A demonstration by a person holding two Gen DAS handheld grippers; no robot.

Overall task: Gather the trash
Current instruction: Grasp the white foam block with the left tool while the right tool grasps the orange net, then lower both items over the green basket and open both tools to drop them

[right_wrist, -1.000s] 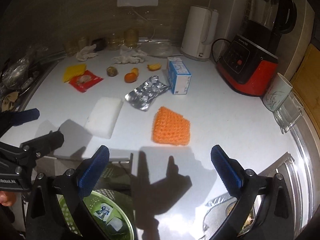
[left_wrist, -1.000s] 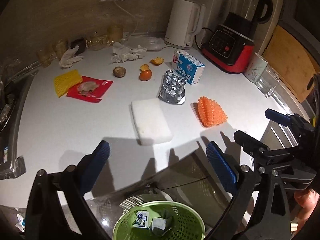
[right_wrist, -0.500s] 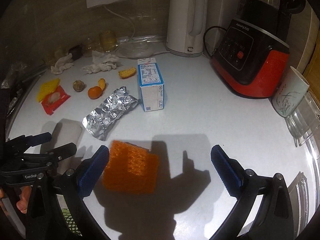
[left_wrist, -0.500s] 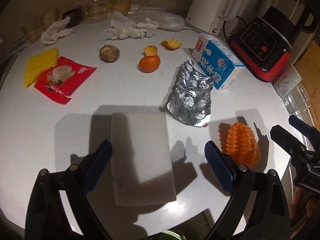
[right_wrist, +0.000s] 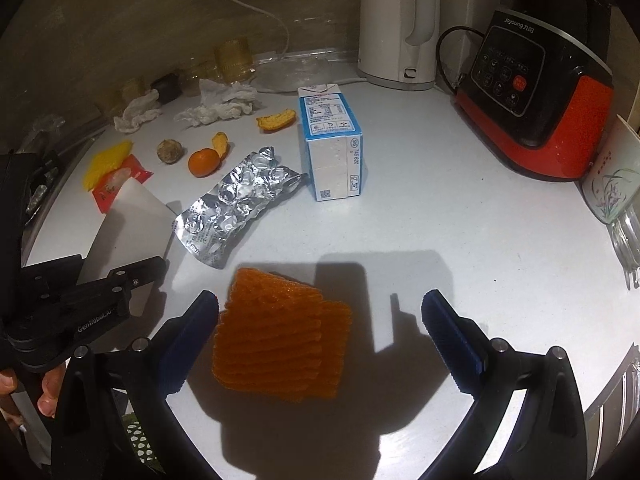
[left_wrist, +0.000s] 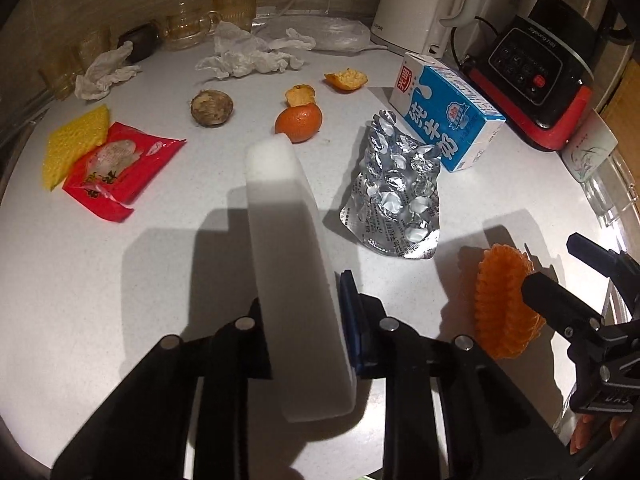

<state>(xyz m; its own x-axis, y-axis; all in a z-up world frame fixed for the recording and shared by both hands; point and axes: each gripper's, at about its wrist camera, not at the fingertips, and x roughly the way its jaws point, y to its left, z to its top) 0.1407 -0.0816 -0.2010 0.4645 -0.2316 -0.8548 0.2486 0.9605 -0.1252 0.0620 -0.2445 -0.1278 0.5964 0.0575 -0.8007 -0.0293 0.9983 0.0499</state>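
A white foam block (left_wrist: pixel 288 240) stands tipped up on its long edge between the fingers of my left gripper (left_wrist: pixel 302 296), whose jaws are closing with the pads against its sides. In the right wrist view the same block (right_wrist: pixel 132 224) rises from the left gripper (right_wrist: pixel 120 284). My right gripper (right_wrist: pixel 320 300) is open low over an orange foam net (right_wrist: pixel 280 340), which lies between its fingers close to the left one. Seen from the left wrist, the net (left_wrist: pixel 504 300) sits just behind the right gripper (left_wrist: pixel 560 264).
On the white counter (right_wrist: pixel 440 220) lie a crumpled foil blister pack (left_wrist: pixel 396 204), a blue milk carton (left_wrist: pixel 448 116), a tangerine (left_wrist: pixel 298 122) with peels, a red wrapper (left_wrist: pixel 116 168) and tissues (left_wrist: pixel 244 60). Kettle (right_wrist: pixel 396 20), blender (right_wrist: pixel 536 92) and mug (right_wrist: pixel 612 184) stand behind and right.
Both grippers came down over the counter. The left jaws went from wide open to closed on the white block, which has tipped from flat onto its edge. The right gripper stays open.
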